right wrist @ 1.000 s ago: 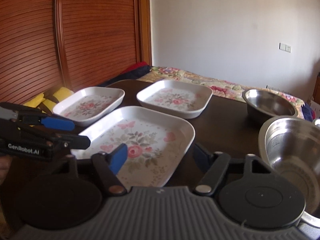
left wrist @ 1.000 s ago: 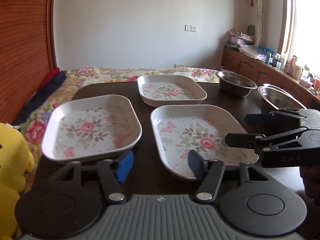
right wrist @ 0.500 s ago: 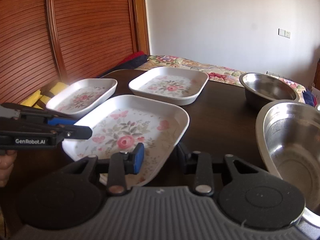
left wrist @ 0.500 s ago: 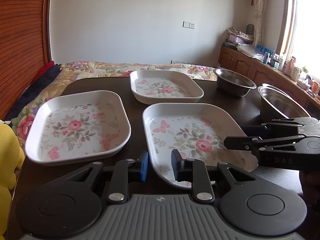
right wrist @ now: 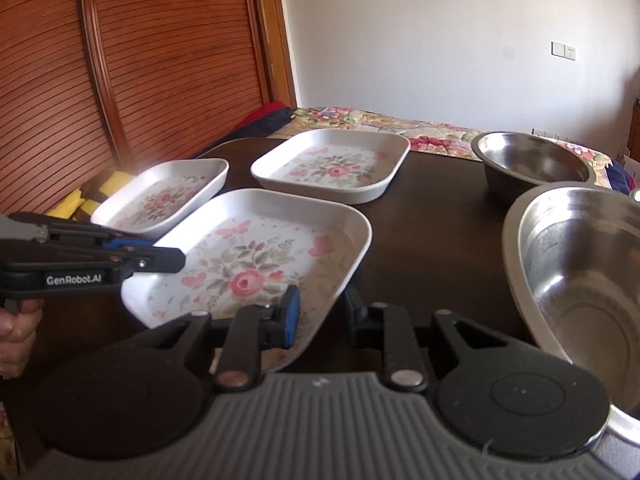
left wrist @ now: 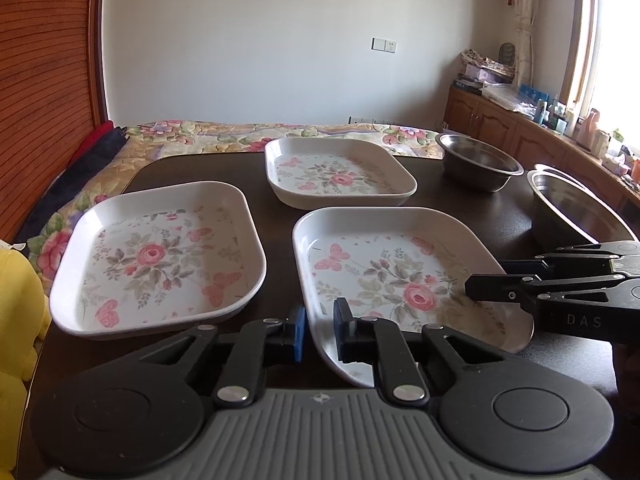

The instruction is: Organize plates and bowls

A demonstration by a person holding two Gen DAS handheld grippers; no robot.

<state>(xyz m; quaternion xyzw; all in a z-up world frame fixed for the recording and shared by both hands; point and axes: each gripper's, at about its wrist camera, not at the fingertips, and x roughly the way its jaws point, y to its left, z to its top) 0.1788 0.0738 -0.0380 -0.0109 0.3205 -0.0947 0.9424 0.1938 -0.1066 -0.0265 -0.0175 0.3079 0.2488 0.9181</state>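
Three white floral plates lie on the dark table (left wrist: 272,196). The near plate (left wrist: 400,280) (right wrist: 248,264) is held from both sides. My left gripper (left wrist: 320,334) is shut on its near-left rim, and my right gripper (right wrist: 320,314) is shut on its near-right rim. Each gripper shows in the other's view, the right gripper (left wrist: 488,278) and the left gripper (right wrist: 164,251). The left plate (left wrist: 160,256) (right wrist: 160,200) and the far plate (left wrist: 340,176) (right wrist: 332,168) lie untouched. A small steel bowl (left wrist: 480,164) (right wrist: 532,160) and a large steel bowl (left wrist: 572,212) (right wrist: 580,280) stand at the right.
A yellow plush toy (left wrist: 16,320) sits off the table's left edge. A floral bedspread (left wrist: 240,132) lies behind the table. Wooden slatted doors (right wrist: 160,60) stand at the left, and a cluttered cabinet (left wrist: 540,128) runs under the window. A hand (right wrist: 12,332) grips the left tool.
Both grippers went from wide open to shut on the near plate's rim. Both also moved in closer to the plate.
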